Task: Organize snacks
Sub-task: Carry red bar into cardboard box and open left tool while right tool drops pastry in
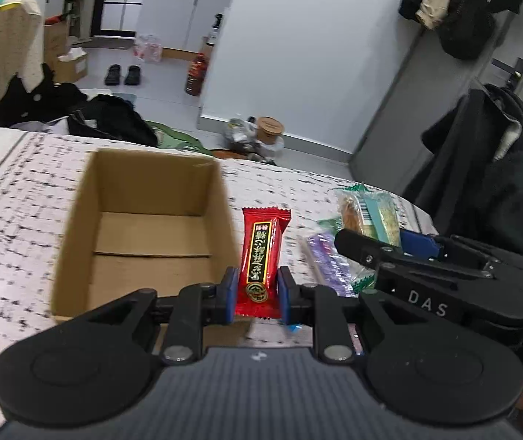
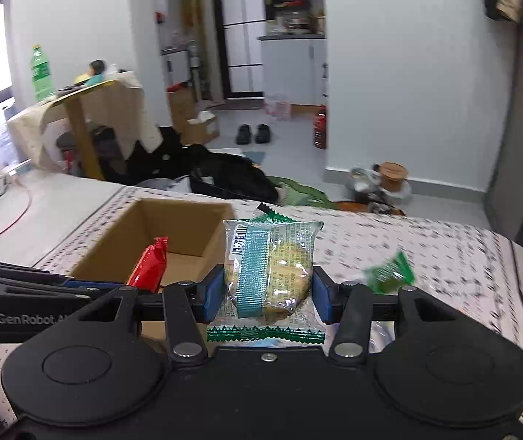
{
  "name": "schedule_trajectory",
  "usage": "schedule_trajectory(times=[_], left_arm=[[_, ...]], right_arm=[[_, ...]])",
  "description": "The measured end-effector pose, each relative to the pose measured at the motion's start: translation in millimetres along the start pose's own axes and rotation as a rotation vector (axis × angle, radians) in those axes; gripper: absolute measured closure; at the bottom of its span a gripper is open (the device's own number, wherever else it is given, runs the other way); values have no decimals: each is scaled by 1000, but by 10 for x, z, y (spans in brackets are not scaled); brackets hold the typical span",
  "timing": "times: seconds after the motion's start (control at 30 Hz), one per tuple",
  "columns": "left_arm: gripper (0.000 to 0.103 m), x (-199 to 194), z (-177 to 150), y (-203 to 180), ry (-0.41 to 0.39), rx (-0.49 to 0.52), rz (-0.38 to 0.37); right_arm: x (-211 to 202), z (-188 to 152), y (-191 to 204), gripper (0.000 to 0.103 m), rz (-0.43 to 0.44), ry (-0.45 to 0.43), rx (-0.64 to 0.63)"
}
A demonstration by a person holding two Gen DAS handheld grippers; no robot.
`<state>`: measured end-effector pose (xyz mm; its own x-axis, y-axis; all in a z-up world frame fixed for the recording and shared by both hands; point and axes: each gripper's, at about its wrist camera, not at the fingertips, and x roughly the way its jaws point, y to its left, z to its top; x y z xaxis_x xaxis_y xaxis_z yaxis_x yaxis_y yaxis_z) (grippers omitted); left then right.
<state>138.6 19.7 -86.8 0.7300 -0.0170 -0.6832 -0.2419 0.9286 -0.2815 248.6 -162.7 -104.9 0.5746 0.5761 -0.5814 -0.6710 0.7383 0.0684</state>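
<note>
Now you're mid-carry: your left gripper [image 1: 255,295] grasps the red candy [image 1: 263,253] just right of the cardboard box [image 1: 144,234], your right gripper [image 2: 267,295] clamps the cake packet [image 2: 272,271] beside it; next, bring each over the box opening and release.

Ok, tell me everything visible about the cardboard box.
The cardboard box is plain brown corrugated card, open-topped and upright on the patterned bedcover. Nothing shows inside except its folded bottom flaps. The red snack packet, clamped in the left hand-held gripper, is held up beside its right wall.
</note>
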Motion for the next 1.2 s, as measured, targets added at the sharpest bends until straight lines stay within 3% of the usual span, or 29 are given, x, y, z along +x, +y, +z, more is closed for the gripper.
schedule_trajectory(times=[0.5, 0.77, 1.0, 1.07, 1.17, 1.2], left_arm=[[81, -31, 105, 657, 9, -102, 111], [80, 19, 88, 841, 32, -146, 165], [66, -74, 114, 917, 43, -175, 187], [64, -106, 109, 935, 44, -182, 181], [50, -140, 105, 921, 41, -180, 207], [46, -152, 102, 918, 37, -182, 209]], right_arm=[[306, 139, 317, 55, 110, 19, -26], [506, 67, 526, 55, 171, 88, -87], [569, 42, 563, 54, 176, 99, -81], [568, 47, 578, 43, 184, 93, -86], [495, 52, 600, 18, 161, 57, -110], [463, 54, 591, 17, 148, 42, -119]])
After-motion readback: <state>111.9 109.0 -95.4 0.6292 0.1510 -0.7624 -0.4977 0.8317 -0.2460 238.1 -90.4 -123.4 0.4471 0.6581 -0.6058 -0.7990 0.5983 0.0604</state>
